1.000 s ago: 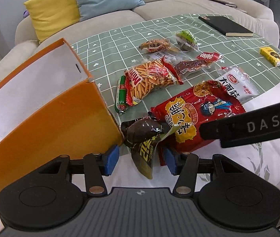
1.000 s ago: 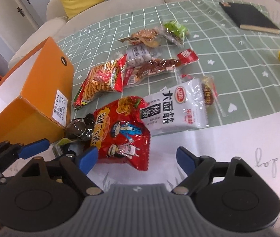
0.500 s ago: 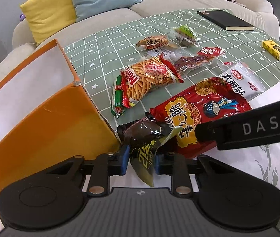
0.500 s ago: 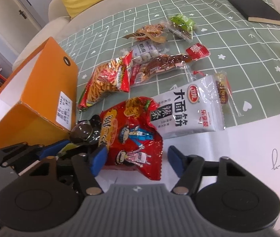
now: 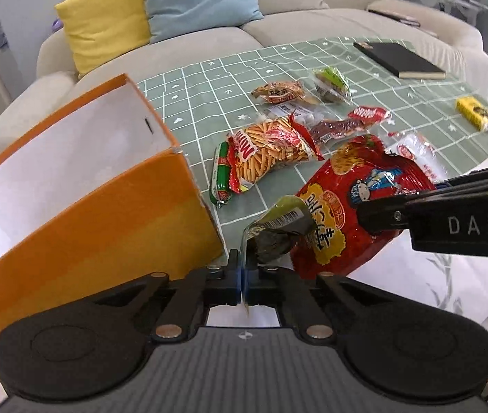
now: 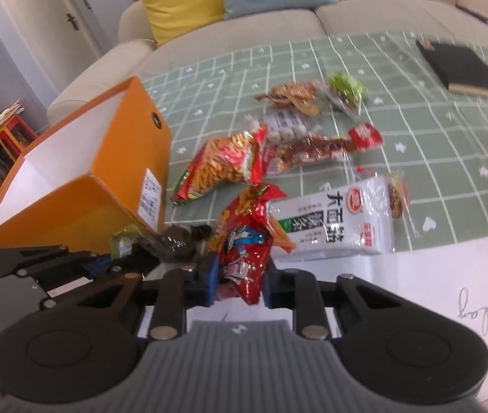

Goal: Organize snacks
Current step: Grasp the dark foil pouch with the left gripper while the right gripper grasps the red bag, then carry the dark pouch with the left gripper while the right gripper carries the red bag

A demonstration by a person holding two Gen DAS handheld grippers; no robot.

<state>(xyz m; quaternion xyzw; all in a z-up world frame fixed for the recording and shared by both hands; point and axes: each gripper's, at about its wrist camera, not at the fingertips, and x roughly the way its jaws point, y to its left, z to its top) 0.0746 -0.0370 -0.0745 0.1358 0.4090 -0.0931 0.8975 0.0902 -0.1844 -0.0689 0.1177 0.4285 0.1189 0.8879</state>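
Progress: early. The orange box (image 5: pixel 82 213) stands at the left of the surface (image 5: pixel 209 79) with its white inside showing no snacks in the part that is visible; nothing appears sorted yet.

Left gripper (image 5: pixel 243 275): jaws fully together, pinching the edge of the dark green packet (image 5: pixel 278 230), which sits just beside the box's near corner.

Right gripper (image 6: pixel 238 275): jaws closing on the red snack bag (image 6: pixel 244 237), pads pressing its crumpled lower end; the bag stands up off the surface.

Still loose further right: green sausage (image 5: pixel 221 175), stick-snack bag (image 5: pixel 271 148), brown packet (image 5: pixel 278 91), dried-meat packet (image 5: pixel 347 122), green-topped packet (image 5: pixel 330 82), white packet (image 6: pixel 340 220). Judgement: two items in hand, at least six left to collect.

View differences:
- Left wrist view shows the sausage clearly and the barcode on the dark packet; the red bag hides most of the white packet.
- Right wrist view shows the white packet whole, the label on the box's end wall, and a small pale packet (image 6: pixel 287 124) among the loose snacks. This view is blurred.
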